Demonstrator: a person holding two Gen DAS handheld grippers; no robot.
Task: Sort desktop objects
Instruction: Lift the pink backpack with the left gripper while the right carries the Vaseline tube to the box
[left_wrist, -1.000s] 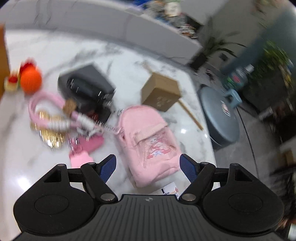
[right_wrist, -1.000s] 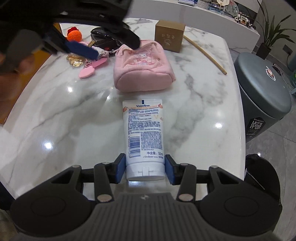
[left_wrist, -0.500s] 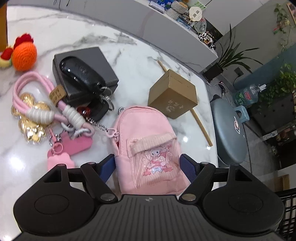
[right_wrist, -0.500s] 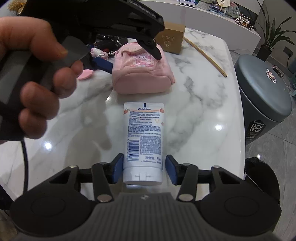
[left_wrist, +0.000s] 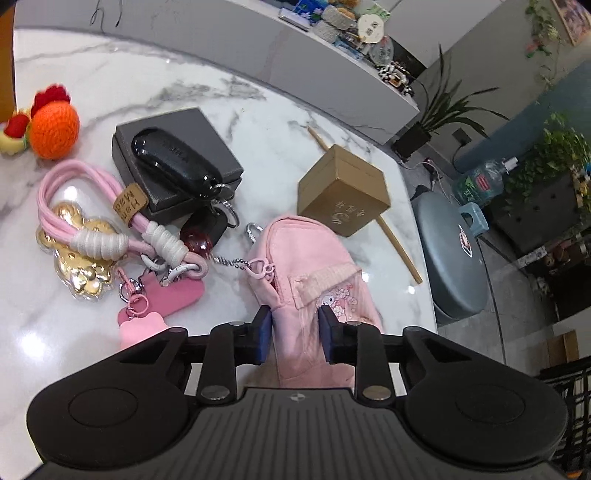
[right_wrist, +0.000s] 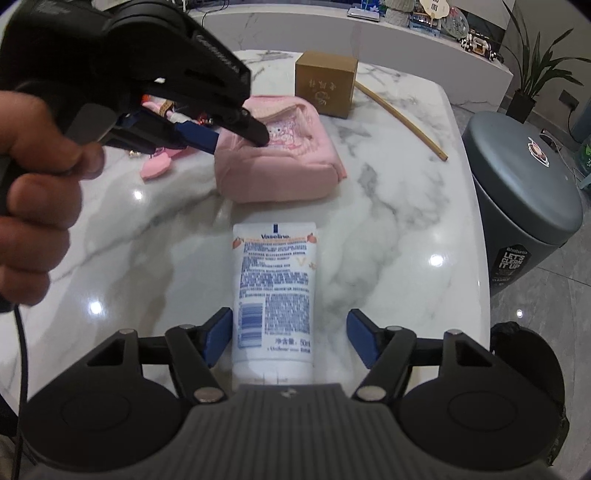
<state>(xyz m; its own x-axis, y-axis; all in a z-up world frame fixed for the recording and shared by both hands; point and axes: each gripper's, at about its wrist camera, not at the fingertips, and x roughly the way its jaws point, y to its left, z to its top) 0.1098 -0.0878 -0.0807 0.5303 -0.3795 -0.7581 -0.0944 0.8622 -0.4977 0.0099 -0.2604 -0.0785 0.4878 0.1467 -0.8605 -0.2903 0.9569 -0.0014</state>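
A small pink backpack pouch (left_wrist: 314, 254) lies on the marble table (left_wrist: 258, 110). My left gripper (left_wrist: 295, 328) is shut on the pouch's near end, blue pads pinching its fabric. In the right wrist view the left gripper (right_wrist: 236, 136) sits on the pouch (right_wrist: 280, 170). A white Vaseline tube (right_wrist: 275, 291) lies flat on the table between the spread fingers of my right gripper (right_wrist: 291, 341), which is open and not touching it.
A black key fob (left_wrist: 173, 162) rests on a dark box (left_wrist: 207, 136). Pink rope keychains with gold charms (left_wrist: 88, 236), an orange knitted toy (left_wrist: 51, 125), a brown cardboard box (left_wrist: 343, 188) and a wooden stick (left_wrist: 399, 243) lie around. A grey bin (right_wrist: 521, 206) stands beside the table's right edge.
My left gripper came down over the pink pouch and closed on it. My right gripper opened and let go of the Vaseline tube, which lies on the table.
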